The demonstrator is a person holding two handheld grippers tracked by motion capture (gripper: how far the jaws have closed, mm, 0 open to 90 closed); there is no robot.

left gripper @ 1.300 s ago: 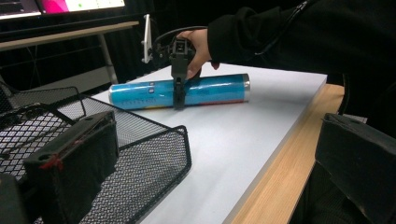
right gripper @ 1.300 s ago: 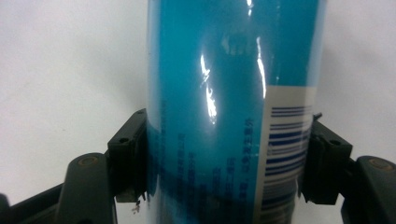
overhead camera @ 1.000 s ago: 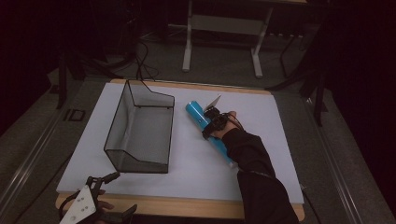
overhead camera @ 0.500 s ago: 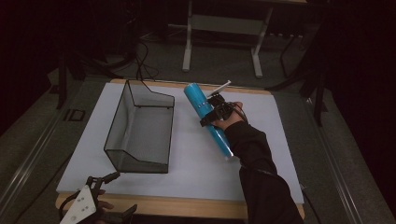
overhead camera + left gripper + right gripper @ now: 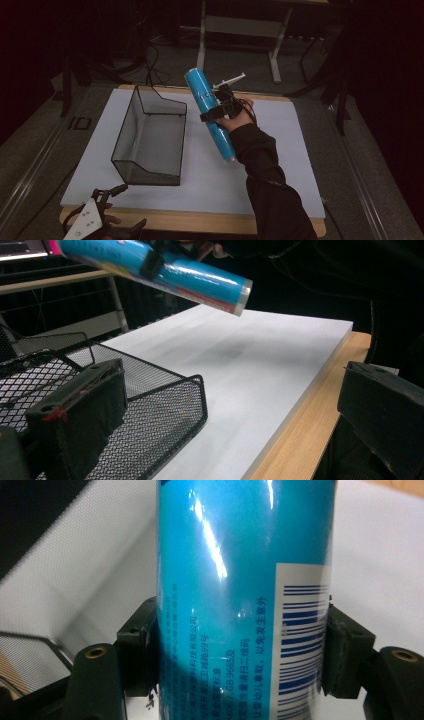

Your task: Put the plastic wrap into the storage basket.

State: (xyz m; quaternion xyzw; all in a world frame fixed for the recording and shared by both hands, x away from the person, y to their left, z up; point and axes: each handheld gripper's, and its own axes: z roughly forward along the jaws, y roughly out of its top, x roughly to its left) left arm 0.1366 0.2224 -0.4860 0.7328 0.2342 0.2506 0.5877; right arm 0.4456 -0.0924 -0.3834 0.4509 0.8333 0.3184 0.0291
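Blue tube clamped crosswise between the right gripper's jaws

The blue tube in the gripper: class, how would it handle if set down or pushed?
The blue tube is round and long, so it would probably roll. Its glossy wrap looks slippery. It stays straight in the right gripper, so it is likely stiff.

Probably a dim lab: white-topped bench, metal desk frame, floor cables.
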